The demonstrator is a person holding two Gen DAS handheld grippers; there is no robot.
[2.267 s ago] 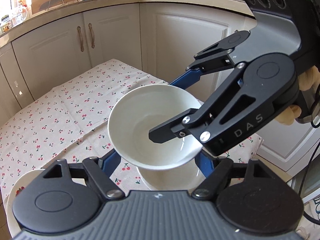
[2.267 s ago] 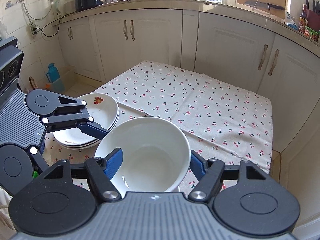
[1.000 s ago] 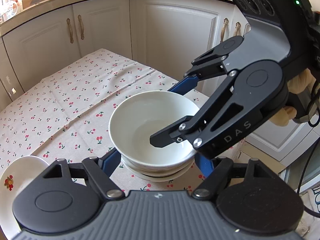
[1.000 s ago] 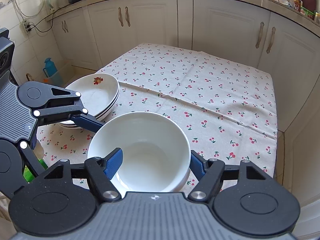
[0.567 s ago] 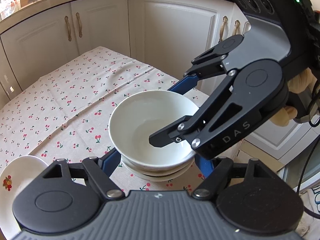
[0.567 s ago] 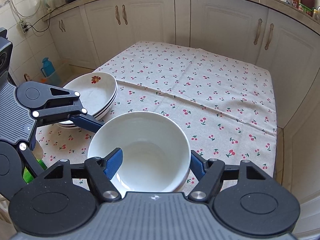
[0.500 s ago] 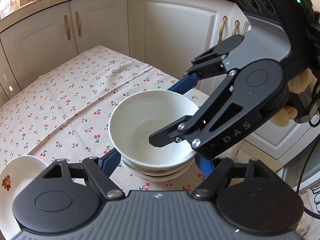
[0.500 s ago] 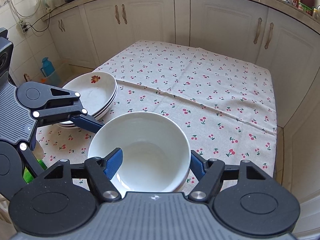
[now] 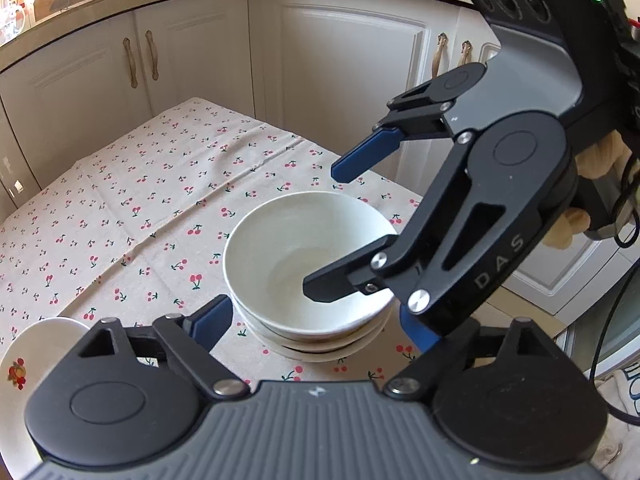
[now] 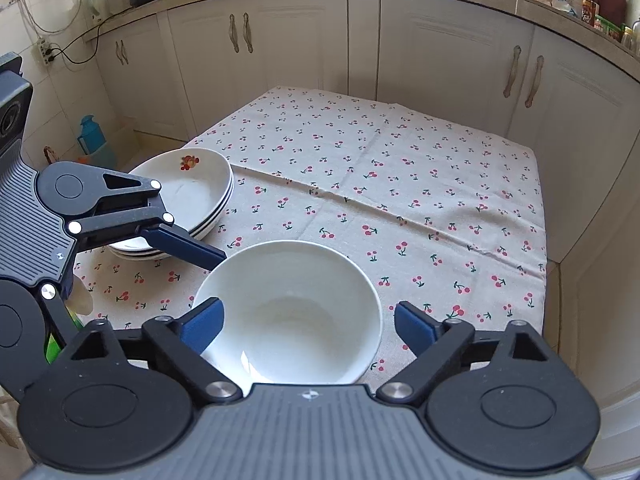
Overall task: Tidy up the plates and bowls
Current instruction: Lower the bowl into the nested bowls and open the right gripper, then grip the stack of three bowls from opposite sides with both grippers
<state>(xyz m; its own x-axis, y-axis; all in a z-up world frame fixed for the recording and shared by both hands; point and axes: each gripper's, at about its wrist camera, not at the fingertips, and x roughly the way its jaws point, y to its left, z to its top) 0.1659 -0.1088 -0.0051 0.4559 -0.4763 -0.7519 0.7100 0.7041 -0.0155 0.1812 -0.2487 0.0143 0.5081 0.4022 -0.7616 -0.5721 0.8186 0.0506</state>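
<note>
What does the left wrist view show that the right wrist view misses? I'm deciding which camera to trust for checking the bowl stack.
Only the left wrist view shows the lower bowls nested beneath the top bowl. Only the right wrist view shows the whole plate stack with its fruit motif. Both show the top bowl, the cherry tablecloth, and the left tongs and right tongs open, having just opened off the bowl.

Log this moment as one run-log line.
white bowl: nested on bowl stack | left tongs: just opened, released | right tongs: just opened, released
</note>
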